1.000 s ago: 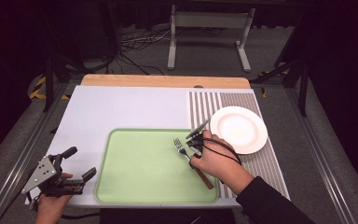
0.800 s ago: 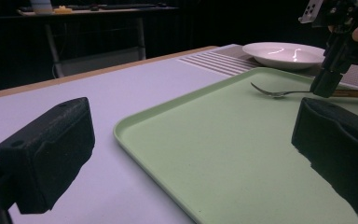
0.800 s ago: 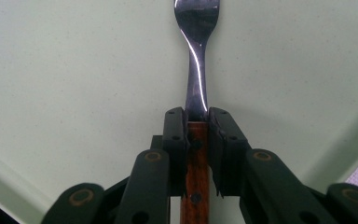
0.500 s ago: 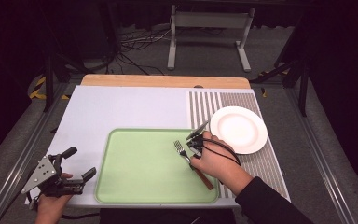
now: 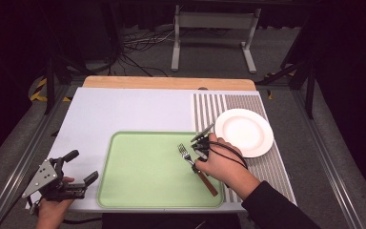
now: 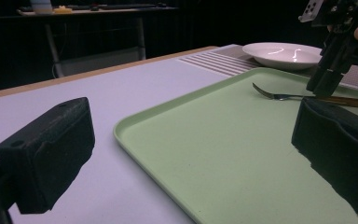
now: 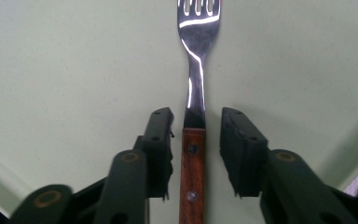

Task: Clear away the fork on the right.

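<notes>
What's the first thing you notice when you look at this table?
The fork with its wooden handle, lying on the green tray between the right gripper's jaws, which have just been opening and stand clear of it. Next, the white plate on the striped mat to the tray's right.

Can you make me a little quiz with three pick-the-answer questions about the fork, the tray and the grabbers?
1. Where does the fork lie?
A. on the tray
B. on the plate
C. on the floor

2. What colour is the tray?
A. red
B. green
C. black

3. How does the right gripper stand at the fork?
A. clamped tight on it
B. far off by the plate
C. jaws either side, with gaps

Answers: 1 A, the fork rests on the tray's surface. 2 B, it is pale green. 3 C, the jaws have just been opening and gaps show beside the wooden handle.
</notes>
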A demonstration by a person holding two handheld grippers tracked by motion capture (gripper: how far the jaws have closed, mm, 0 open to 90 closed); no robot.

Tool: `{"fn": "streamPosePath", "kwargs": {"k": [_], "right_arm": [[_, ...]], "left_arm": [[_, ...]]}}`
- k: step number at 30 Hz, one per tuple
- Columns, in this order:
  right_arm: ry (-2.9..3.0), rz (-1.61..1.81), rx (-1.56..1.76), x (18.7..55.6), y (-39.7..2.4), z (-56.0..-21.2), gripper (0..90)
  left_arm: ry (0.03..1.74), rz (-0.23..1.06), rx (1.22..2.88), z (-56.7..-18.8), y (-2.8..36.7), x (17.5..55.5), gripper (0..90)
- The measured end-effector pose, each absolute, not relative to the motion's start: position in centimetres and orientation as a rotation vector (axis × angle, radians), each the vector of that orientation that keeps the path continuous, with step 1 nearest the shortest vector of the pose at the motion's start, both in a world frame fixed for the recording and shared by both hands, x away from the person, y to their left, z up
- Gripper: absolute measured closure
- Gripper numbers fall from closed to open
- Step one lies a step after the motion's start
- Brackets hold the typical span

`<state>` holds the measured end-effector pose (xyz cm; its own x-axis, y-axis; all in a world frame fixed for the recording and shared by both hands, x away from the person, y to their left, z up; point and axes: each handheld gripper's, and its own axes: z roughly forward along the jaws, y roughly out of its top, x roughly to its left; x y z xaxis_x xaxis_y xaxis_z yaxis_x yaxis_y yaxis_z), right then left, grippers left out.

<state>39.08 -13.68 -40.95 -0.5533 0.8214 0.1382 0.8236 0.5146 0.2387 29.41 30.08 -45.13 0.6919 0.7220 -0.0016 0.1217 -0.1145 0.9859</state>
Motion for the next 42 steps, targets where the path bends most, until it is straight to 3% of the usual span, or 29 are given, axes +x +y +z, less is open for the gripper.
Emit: {"fn": "streamPosePath", "kwargs": {"k": [2, 7, 9, 12, 16, 17, 19, 23, 42], "right_arm": [[-2.769, -0.537, -1.448, 39.0, -13.6, -40.8, 49.0], [-2.911, -0.697, -1.321, 39.0, -13.3, -40.5, 35.7], [-2.939, -0.740, -1.273, 39.1, -13.3, -40.5, 34.3], [-2.972, -0.787, -1.213, 39.3, -13.3, -40.3, 40.4], [-2.979, -0.799, -1.154, 39.5, -13.3, -40.1, 60.1], [-2.979, -0.799, -1.154, 39.5, -13.3, -40.1, 60.1], [-3.025, -0.791, -1.088, 39.6, -13.2, -40.0, 75.9], [-3.048, -0.820, -0.986, 39.7, -12.9, -40.1, 90.0], [-3.048, -0.740, -0.908, 40.1, -12.0, -42.2, 90.0]], "left_arm": [[0.698, 0.588, 1.634, -45.1, 30.1, 29.4, 0.0], [0.700, 0.590, 1.628, -45.1, 30.1, 29.4, 0.0], [0.700, 0.593, 1.626, -45.1, 30.1, 29.4, 0.0], [0.702, 0.590, 1.625, -45.1, 30.1, 29.4, 0.0], [0.700, 0.594, 1.628, -45.1, 30.2, 29.4, 0.0], [0.700, 0.594, 1.628, -45.1, 30.2, 29.4, 0.0], [0.701, 0.594, 1.627, -45.1, 30.2, 29.4, 0.0], [0.702, 0.592, 1.626, -45.1, 30.2, 29.4, 0.0], [0.700, 0.592, 1.625, -45.1, 30.1, 29.4, 0.0]]}}
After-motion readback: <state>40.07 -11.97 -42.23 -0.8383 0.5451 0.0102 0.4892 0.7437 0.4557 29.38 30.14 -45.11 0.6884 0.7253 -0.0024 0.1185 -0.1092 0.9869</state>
